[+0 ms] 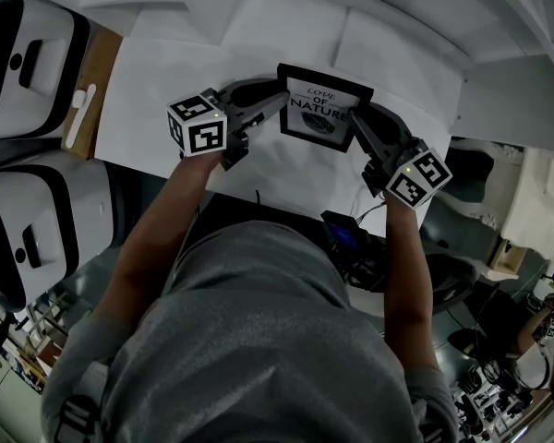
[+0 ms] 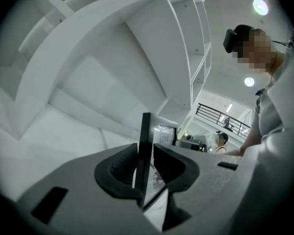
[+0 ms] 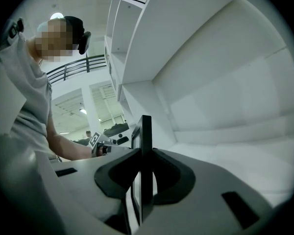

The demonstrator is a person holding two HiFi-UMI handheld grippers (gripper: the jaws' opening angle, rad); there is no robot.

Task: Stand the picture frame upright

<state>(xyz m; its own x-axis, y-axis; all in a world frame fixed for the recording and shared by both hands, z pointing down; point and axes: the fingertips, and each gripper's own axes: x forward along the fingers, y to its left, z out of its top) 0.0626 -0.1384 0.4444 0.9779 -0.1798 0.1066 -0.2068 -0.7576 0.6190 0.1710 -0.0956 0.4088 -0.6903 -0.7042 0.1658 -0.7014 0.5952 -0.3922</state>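
Head view: the picture frame (image 1: 323, 107), a black rectangular border around a white print lettered "LOVE OF NATURE" above a dark leaf, is at the middle of the white table (image 1: 157, 109). The left gripper (image 1: 279, 100) is clamped on its left edge and the right gripper (image 1: 360, 125) on its right edge. Left gripper view: the jaws stand narrow, pads pressed on the frame's thin black edge, which rises upright between them. Right gripper view: the jaws likewise clamp the opposite black edge, seen end-on and near vertical.
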